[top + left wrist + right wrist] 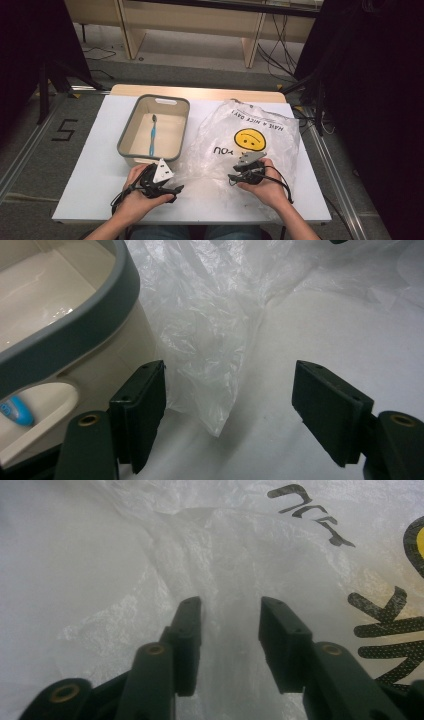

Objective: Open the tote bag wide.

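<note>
A clear plastic bag point(240, 130) printed with a yellow smiley face and black letters lies crumpled on the white table, right of centre. My right gripper point(232, 179) rests on the bag's near edge. In the right gripper view its jaws point(231, 607) stand apart with a raised fold of the bag point(150, 540) between them, and the pads are not pressing it. My left gripper point(176, 193) lies at the near left. In the left gripper view its jaws point(230, 390) are wide, with a loose corner of the bag point(200, 330) hanging between them, untouched.
A beige basin with a grey rim point(128, 135) stands left of the bag, with a blue toothbrush point(152, 135) lying in it. The basin's wall point(75, 330) is close beside the left jaw. The table's near edge runs just behind both hands.
</note>
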Demonstrator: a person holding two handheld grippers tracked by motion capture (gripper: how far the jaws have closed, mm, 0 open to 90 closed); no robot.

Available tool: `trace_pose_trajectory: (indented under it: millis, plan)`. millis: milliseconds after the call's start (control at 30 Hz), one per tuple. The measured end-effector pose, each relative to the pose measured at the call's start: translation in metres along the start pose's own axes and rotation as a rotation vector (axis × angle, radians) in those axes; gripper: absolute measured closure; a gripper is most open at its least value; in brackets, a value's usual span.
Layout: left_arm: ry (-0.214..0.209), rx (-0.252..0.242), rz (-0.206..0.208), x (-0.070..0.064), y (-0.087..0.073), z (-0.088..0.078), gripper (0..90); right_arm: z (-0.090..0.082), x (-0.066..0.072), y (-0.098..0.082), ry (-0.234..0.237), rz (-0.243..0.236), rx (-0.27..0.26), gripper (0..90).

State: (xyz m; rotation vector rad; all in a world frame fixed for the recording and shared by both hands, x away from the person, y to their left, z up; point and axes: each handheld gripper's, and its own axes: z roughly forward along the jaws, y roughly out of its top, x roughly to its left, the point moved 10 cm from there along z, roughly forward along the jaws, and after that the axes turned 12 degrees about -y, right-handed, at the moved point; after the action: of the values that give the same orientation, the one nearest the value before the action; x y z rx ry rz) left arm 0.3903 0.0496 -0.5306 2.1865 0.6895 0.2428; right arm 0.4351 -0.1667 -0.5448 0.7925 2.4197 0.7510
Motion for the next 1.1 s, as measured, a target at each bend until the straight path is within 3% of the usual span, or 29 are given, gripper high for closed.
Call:
trace_pose_trajectory:
  millis: [267,467,733,1100]
  plan:
    - [0.001,-0.001,0.001,0.000,0.000,0.000,29.6,-0.001,0.001,-0.001,0.016,-0.006,0.008,78.9]
    - [0.003,-0.003,0.000,0.000,0.000,0.000,29.6,-0.006,0.000,0.003,0.020,0.001,-0.015,89.9]
    - [0.008,-0.005,-0.001,0.001,0.001,-0.001,29.6,-0.014,-0.003,0.010,0.022,0.017,-0.049,90.0]
    - [0.010,-0.006,-0.001,0.001,0.001,-0.001,29.8,-0.016,-0.003,0.011,0.026,0.026,-0.052,90.0]
